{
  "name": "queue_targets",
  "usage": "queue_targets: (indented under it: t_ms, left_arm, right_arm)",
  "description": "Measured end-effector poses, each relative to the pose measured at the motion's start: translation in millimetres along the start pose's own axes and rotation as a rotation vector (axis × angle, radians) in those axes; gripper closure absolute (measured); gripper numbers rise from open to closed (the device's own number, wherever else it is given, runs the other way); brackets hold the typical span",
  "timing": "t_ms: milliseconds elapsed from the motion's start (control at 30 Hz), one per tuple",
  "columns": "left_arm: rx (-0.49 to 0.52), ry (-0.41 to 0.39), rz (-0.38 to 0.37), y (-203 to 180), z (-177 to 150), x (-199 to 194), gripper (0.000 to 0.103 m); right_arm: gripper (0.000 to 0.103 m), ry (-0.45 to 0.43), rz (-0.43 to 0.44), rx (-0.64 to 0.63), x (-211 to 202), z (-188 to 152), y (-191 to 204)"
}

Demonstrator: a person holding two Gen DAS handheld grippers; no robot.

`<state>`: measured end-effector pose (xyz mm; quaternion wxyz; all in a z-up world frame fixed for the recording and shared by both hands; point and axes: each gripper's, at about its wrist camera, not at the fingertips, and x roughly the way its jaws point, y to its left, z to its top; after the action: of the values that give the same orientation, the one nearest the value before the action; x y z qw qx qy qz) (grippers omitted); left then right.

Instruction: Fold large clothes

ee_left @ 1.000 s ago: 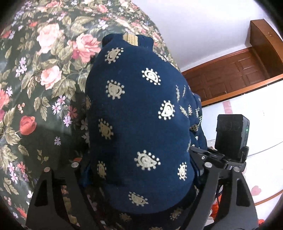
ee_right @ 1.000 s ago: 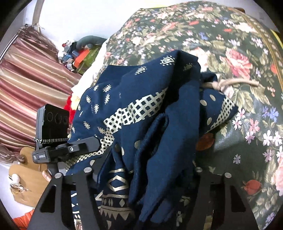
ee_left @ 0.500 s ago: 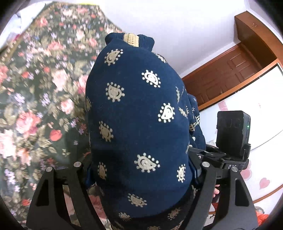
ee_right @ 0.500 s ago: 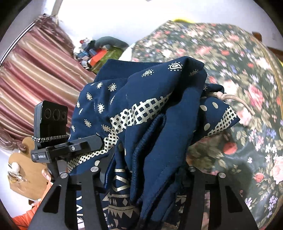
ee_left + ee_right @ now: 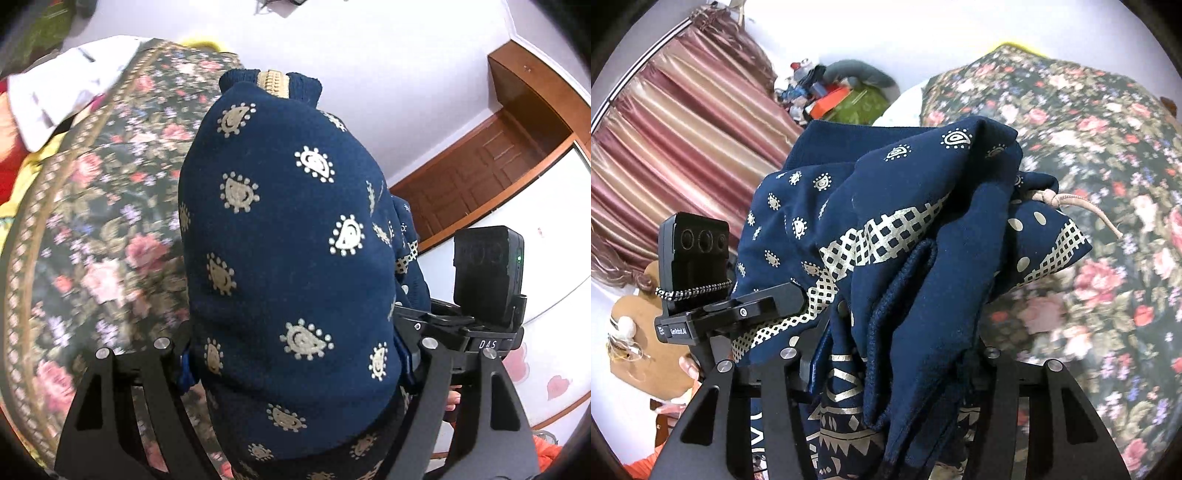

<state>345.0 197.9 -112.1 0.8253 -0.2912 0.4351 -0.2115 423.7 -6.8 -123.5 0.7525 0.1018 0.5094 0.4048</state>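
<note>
A navy garment [image 5: 288,229] with cream paisley prints is bundled up and fills the left wrist view. It hangs in the air above the floral bedspread [image 5: 103,229]. My left gripper [image 5: 295,369] is shut on the bundle, and the cloth hides its fingertips. In the right wrist view the same garment [image 5: 905,206] shows a cream lattice band and a tan drawstring [image 5: 1075,203]. My right gripper [image 5: 894,369] is shut on several bunched folds, and its fingertips are buried in them. The bedspread [image 5: 1089,155] lies below on the right.
A white cloth [image 5: 62,96] lies at the bed's far edge. A brown wooden door [image 5: 480,177] stands by the white wall. Striped pink curtains [image 5: 676,140] hang on the left beside a heap of clutter [image 5: 842,96]. A black box-shaped device [image 5: 487,273] sits close beside the garment.
Both grippers have risen with the garment still in them. The bed has dropped away below, and more wall, curtain and bed edge now show. The right jaws have narrowed a little.
</note>
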Motion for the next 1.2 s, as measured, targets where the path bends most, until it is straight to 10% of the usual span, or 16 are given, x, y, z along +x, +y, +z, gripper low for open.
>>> queue_targets:
  t_ms: [733, 1200]
  left_arm:
    - [-0.198, 0.159, 0.048, 147.2, -39.7, 62.9, 0.024]
    - [-0.076, 0.159, 0.214, 124.1, -42.7, 46.0, 0.022]
  right_arm:
    - [0.051, 0.219, -0.032, 0.140, 154.5, -35.2, -54.1]
    - [0.036, 0.234, -0.053, 0.114, 144.4, -42.9, -63.4]
